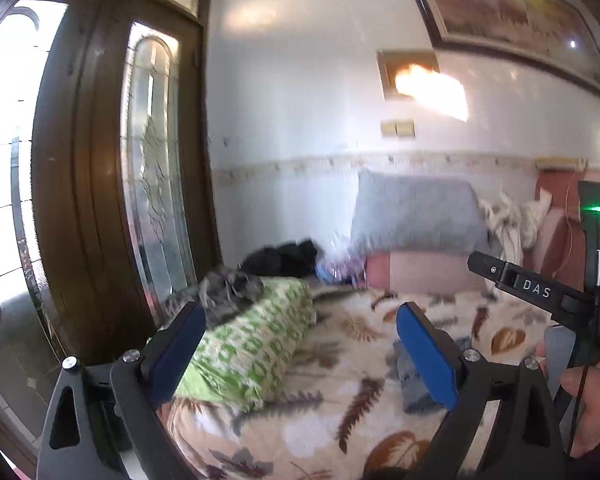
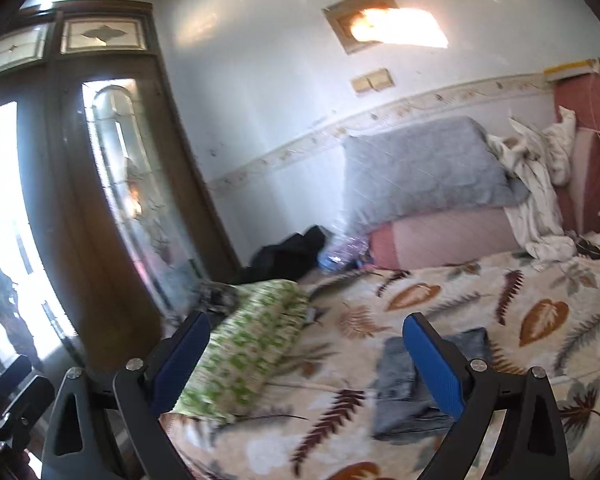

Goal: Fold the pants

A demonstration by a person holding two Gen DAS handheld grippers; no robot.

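Folded grey-blue pants [image 2: 404, 384] partly hidden behind the right tool's [image 2: 306, 360] blue pad, motion-blurred throughout, framed picture [image 1: 512, 12] cut off by the top edge, hand [image 1: 592, 404] clipped at the right edge, dark heap [image 1: 284, 258] by the wall too blurred to identify

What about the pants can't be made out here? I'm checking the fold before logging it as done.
- Pants: right wrist view, near edge covered by the right gripper's finger; blur hides the creases.
- Pants in the left wrist view: mostly behind the left gripper's finger.
- Dark clothes by the wall: too blurred to identify.
- Bedspread: front cut off by the frame edge.
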